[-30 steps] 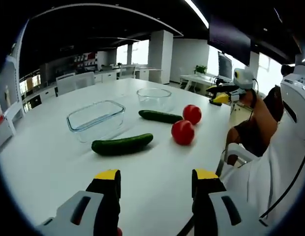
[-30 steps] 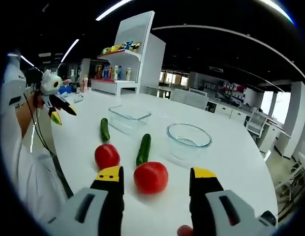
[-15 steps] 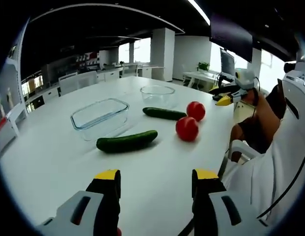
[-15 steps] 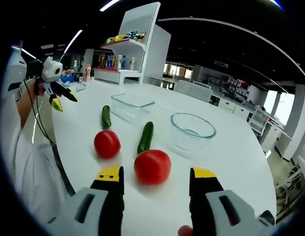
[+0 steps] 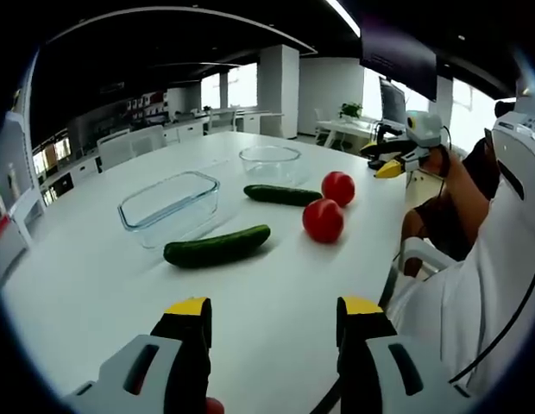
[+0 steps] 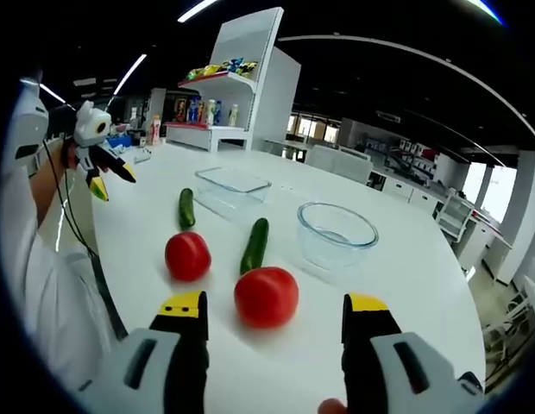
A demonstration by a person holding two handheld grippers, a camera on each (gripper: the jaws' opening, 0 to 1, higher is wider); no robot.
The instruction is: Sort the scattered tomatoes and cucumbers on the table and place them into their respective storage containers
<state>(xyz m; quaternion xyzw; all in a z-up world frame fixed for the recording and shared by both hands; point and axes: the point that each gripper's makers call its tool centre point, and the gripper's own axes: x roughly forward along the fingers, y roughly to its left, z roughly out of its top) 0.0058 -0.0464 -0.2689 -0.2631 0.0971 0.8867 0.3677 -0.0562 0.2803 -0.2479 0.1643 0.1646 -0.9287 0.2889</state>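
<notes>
Dead ahead of the open, empty right gripper (image 6: 276,312): a tomato (image 6: 266,297), low center, just beyond the tips. Open too, and farther off, the left gripper (image 5: 274,312); nearest cucumber (image 5: 217,247) crosswise at mid-frame.

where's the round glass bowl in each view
Left gripper view: the round glass bowl sits far across the table, above centre, beyond the far cucumber.
Right gripper view: the round glass bowl sits right of centre, beside the same cucumber, beyond the near tomato.
Shared landmark: the rectangular glass dish.
</notes>
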